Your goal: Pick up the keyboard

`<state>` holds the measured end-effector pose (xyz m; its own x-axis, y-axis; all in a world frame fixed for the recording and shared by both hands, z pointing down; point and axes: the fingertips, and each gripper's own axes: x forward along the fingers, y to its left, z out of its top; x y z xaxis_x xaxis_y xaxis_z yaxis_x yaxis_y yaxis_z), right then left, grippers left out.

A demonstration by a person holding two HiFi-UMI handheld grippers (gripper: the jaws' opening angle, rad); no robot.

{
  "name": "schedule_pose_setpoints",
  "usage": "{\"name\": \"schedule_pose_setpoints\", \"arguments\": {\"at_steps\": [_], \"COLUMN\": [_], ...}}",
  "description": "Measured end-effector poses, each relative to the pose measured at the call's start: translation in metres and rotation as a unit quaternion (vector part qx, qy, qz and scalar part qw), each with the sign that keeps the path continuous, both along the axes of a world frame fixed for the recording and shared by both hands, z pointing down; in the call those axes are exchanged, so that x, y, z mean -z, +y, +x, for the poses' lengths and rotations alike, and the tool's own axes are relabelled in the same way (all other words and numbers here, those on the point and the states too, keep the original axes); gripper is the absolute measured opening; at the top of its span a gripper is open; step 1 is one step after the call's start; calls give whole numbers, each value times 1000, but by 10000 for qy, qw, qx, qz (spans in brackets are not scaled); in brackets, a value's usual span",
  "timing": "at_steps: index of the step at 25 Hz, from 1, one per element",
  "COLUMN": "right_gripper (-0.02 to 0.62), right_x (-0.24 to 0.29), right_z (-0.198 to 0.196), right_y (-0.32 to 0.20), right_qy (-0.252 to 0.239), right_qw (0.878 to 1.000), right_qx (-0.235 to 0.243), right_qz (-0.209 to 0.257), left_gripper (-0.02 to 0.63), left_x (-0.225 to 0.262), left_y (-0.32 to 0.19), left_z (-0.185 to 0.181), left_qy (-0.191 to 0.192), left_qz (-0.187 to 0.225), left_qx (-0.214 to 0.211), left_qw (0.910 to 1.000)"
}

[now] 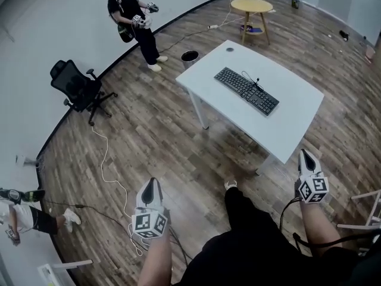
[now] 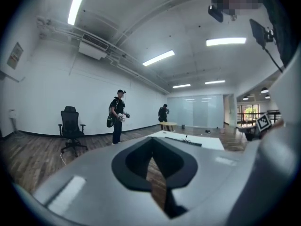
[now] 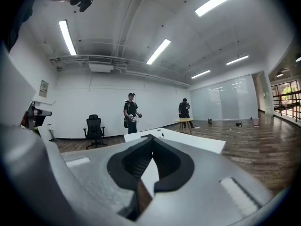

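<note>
The keyboard (image 1: 246, 90) is lying flat on the white tabletop (image 1: 297, 109), far ahead of both grippers and well apart from them, with a stretch of wooden floor (image 1: 155, 136) lying between. Its long axis is running diagonally, from the far left toward the near right, and a thin cable (image 1: 249, 78) is trailing off its far edge. The left gripper (image 1: 152, 186) and the right gripper (image 1: 306, 157) are being carried low at the near edge of the scene, both pointing roughly ahead toward the table. In each gripper view the jaws are being shown pressed together, tip to tip, with nothing gripped (only floor and tabletop are showing through the opening behind the tips). The right gripper is judged the nearer of the two: it is standing just off the tabletop's near right side, and the keyboard's near right end is the end turned toward it. The left gripper is set further off, out over open floor. The approach is judged not yet begun. A walk forward and an opening of the jaws are being called for before any grasp, probably across the keyboard's short width.
</note>
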<state>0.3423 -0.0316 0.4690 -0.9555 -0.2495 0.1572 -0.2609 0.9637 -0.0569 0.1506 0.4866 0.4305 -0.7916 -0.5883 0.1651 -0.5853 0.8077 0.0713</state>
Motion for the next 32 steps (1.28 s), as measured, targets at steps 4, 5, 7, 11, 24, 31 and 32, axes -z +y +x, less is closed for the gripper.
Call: {"name": "schedule_pose_setpoints", "arguments": {"at_steps": [4, 5, 7, 11, 24, 31, 32], "right_gripper": [2, 2, 2, 2, 2, 2, 2], "right_x": [-2, -3, -5, -14, -20, -29, -30], "right_z": [-71, -89, -124, -184, -308, -311, -311], "right_y": [-19, -24, -33, -56, -109, -127, -131], "right_qy": [-54, -62, -87, 3, 51, 55, 74], "right_qw": [10000, 10000, 10000, 10000, 9999, 9992, 9988], "right_qx": [-34, -25, 20, 14, 74, -387, -473], "right_qz": [-49, -46, -19, 8, -47, -123, -119], "left_gripper": [-5, -5, -5, -5, -5, -5, -5], "left_x": [-5, -5, -4, 7, 9, 16, 16], "left_y": [-3, -5, -10, -25, -125, -158, -165], "left_z": [-54, -69, -99, -159, -284, -341, -351], "left_qy": [124, 142, 128, 16, 8, -92, -81], "left_qz": [-39, -41, -65, -141, -5, -159, -138], "left_qx": [199, 235, 278, 337, -21, -504, -588], "left_qw": [9997, 9996, 9995, 9993, 10000, 9986, 9981]}}
